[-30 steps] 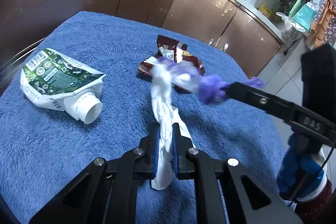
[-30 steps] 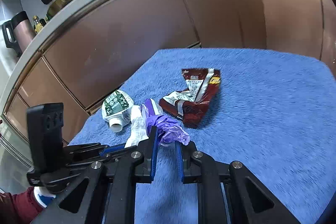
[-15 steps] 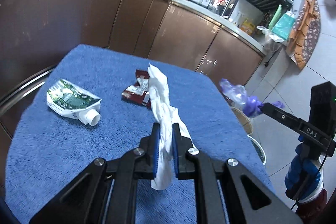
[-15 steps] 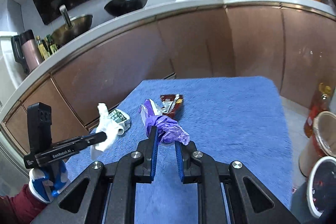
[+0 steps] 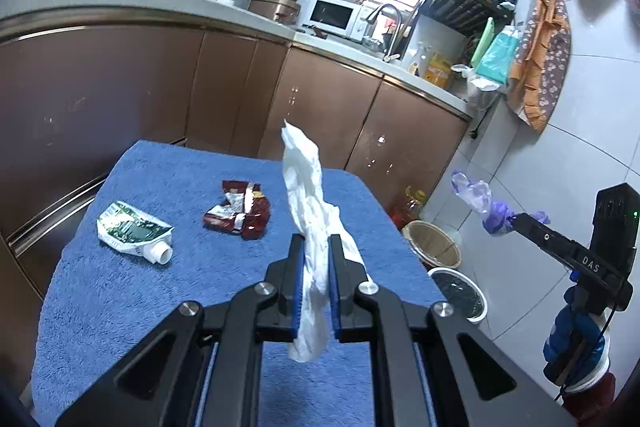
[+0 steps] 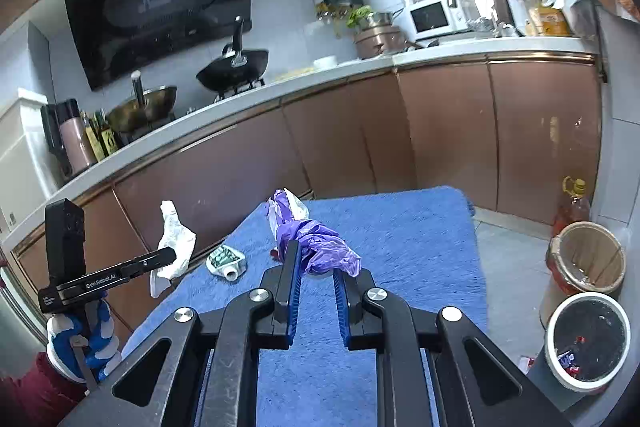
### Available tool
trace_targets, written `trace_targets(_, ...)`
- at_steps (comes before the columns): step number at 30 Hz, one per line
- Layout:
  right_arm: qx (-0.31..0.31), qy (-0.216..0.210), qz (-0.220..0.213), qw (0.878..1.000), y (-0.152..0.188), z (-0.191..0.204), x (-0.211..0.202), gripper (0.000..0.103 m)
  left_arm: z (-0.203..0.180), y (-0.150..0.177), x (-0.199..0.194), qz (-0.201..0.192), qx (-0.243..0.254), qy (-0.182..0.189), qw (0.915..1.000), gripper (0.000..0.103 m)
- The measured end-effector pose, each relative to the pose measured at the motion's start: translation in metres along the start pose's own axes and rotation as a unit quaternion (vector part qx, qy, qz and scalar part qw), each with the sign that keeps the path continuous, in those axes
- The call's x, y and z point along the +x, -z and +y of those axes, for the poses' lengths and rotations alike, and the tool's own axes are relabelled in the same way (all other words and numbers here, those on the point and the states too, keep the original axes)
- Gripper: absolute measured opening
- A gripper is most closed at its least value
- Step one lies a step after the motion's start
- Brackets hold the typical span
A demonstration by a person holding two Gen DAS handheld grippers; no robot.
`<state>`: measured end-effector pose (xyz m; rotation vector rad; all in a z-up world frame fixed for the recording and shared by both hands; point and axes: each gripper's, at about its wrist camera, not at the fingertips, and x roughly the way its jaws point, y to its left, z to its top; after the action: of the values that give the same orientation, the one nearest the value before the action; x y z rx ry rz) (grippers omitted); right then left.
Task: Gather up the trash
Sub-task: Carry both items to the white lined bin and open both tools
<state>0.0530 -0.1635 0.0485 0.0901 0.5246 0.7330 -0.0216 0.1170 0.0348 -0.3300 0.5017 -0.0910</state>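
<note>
White tissue is clamped in the left gripper, purple glove in the right gripper; bins are seen lower right, nearer the right gripper.

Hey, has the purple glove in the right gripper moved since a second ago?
Yes. The purple glove, clamped in the right gripper, has left the red wrapper and now hangs past the blue table's edge, above the floor bins.

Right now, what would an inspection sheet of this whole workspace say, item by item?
Surface: blue towel covering the table.
Job's things: green-and-white pouch and red wrapper lying on the towel; two bins on the floor.
Clutter: nothing seen.
Grippers: left gripper shut on white tissue; right gripper shut on purple bag, both lifted clear of the towel.
Cables: thin black cable below the right gripper.
Surroundings: kitchen counter, wok, microwave.
</note>
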Motion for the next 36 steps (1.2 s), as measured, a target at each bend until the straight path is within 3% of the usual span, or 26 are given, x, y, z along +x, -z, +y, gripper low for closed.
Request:
trace_targets(9, 0.018, 0.027, -0.038, 0.999, 0.002, -0.025, -0.042, 0.015, -0.055, -0.015, 0.008, -0.001, 0.037, 0.027, 0.999, 0.01)
trace_targets(21, 0.088, 0.105, -0.056, 0.989, 0.024, -0.114, -0.066, 0.015, -0.153, -0.019, 0.114, 0.074, 0.109, 0.086, 0.9875, 0.01)
trace_targets(26, 0.123, 0.163, -0.05, 0.978, 0.04, -0.165, -0.071, 0.015, -0.208, -0.007, 0.181, 0.119, 0.148, 0.117, 0.9749, 0.01)
trace_targets(36, 0.163, 0.28, -0.007, 0.946, 0.077, -0.262, -0.06, 0.015, -0.321, 0.039, 0.32, 0.21, 0.216, 0.164, 0.9394, 0.01)
